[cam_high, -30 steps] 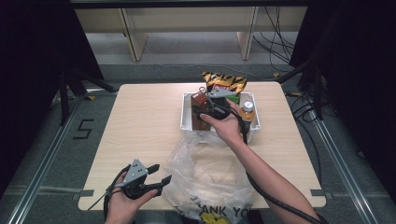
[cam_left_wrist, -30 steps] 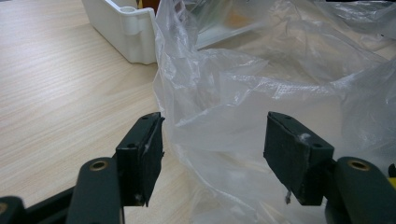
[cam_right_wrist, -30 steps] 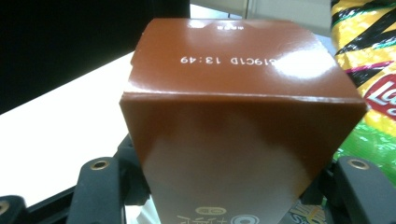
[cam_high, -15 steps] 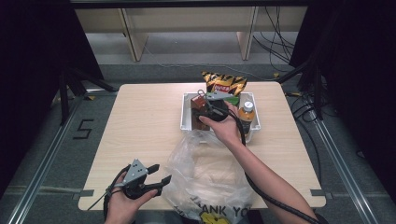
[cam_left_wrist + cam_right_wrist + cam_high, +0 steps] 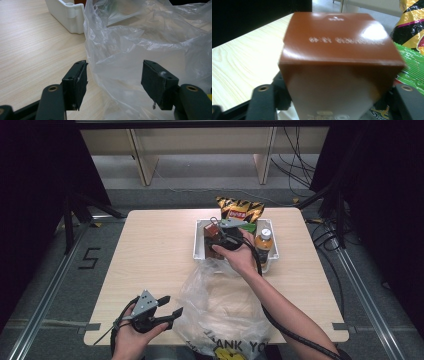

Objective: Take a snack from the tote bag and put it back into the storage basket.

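Note:
My right gripper hangs over the white bin and is shut on a brown carton. In the right gripper view the brown carton stands upright between the jaws of the right gripper, its glossy top showing printed digits. A clear plastic bag lies crumpled at the table's near edge. My left gripper rests open just left of the bag. The left gripper has its jaws wide apart, and the plastic bag bulges between and beyond them.
A yellow-black chips bag stands behind the bin, a green packet lies in it, and an orange drink bottle stands at its right end. The bin's corner shows beyond the bag. Bare wood spreads to the left.
My right gripper has shifted a little to the left over the bin with the brown carton in it. The left gripper has stayed where it was.

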A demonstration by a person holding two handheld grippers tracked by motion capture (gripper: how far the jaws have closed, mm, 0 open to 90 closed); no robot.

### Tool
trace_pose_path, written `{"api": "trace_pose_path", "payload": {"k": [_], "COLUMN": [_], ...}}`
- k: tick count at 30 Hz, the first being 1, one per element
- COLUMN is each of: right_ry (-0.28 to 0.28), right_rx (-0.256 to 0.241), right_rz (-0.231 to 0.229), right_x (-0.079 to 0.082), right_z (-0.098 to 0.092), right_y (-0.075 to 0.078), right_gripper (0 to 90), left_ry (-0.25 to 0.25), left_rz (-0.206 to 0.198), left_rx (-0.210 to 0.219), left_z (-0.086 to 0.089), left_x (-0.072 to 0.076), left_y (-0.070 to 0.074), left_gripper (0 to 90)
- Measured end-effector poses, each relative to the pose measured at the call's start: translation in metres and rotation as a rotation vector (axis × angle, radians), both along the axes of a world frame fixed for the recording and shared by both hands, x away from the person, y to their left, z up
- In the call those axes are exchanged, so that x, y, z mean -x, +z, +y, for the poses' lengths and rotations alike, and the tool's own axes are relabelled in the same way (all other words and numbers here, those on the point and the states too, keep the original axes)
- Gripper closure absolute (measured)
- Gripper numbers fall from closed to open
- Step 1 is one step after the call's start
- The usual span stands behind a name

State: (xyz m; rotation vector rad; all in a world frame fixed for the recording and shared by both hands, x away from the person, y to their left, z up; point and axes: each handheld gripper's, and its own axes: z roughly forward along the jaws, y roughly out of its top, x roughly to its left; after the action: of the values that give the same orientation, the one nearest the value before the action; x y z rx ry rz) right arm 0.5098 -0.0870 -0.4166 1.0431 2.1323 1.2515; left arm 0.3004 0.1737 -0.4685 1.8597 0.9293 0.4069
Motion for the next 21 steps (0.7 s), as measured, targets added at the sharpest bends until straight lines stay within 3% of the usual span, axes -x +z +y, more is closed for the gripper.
{"api": "trace_pose_path", "payload": {"k": [1,3,9,14,18,19,21], "right_ry": [0.006,-0.001,0.018,0.039,0.047,0.063,0.089], "right_rx": [0.006,-0.001,0.014,0.022,-0.008,0.006,-0.027], "right_rz": [0.022,0.005,0.030,0.019,0.031,0.023,0.031], "right_x": [0.001,0.000,0.003,0.009,0.017,0.019,0.024], "right_z": [-0.001,0.000,-0.001,-0.006,-0.011,-0.015,-0.018], "right_y": [0.002,0.001,0.003,0.009,0.012,0.014,0.016], "right_gripper": [33.1,30.4,22.7,19.9,19.5,18.9,18.2], "left_ry": [0.000,0.008,0.009,0.010,0.007,0.006,0.005], "left_rz": [0.000,0.008,0.009,0.005,0.004,0.006,-0.006], "left_rx": [-0.002,0.009,0.011,0.015,0.017,0.015,0.008], "left_z": [0.000,0.000,0.001,0.000,-0.002,-0.002,-0.003], "left_x": [0.000,0.000,-0.001,-0.001,0.000,0.000,0.000], "left_y": [0.000,-0.001,-0.001,-0.001,0.000,0.001,0.002], "left_gripper": [36.8,36.8,36.8,36.9,37.0,37.0,37.3]}}
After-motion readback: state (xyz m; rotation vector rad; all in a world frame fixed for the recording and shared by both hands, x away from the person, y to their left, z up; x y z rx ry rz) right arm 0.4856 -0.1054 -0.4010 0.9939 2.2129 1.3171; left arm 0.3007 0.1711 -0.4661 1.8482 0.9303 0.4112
